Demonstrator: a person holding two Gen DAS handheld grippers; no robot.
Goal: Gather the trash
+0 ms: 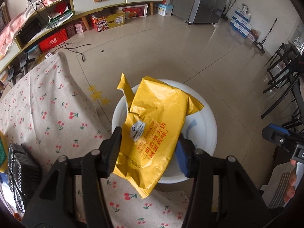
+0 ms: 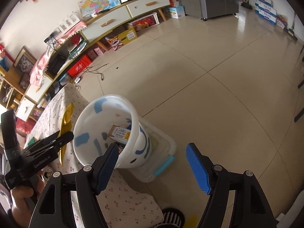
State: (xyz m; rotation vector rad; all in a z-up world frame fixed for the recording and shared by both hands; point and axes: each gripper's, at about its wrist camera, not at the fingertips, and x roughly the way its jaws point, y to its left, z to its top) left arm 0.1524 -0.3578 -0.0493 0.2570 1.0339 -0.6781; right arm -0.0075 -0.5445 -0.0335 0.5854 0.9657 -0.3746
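One wrapper (image 1: pixel 155 133) is pinched in the left claw (image 1: pixel 150 148) over the bin (image 1: pixel 205 125) and should be released centrally, while the right claw (image 2: pixel 153 167) is held wide open, empty.

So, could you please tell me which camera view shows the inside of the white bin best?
The right wrist view: the bin tilts its mouth toward that camera, showing a carton at the bottom. In the left wrist view the yellow wrapper, held in the left gripper, covers most of the opening, leaving only the rim.
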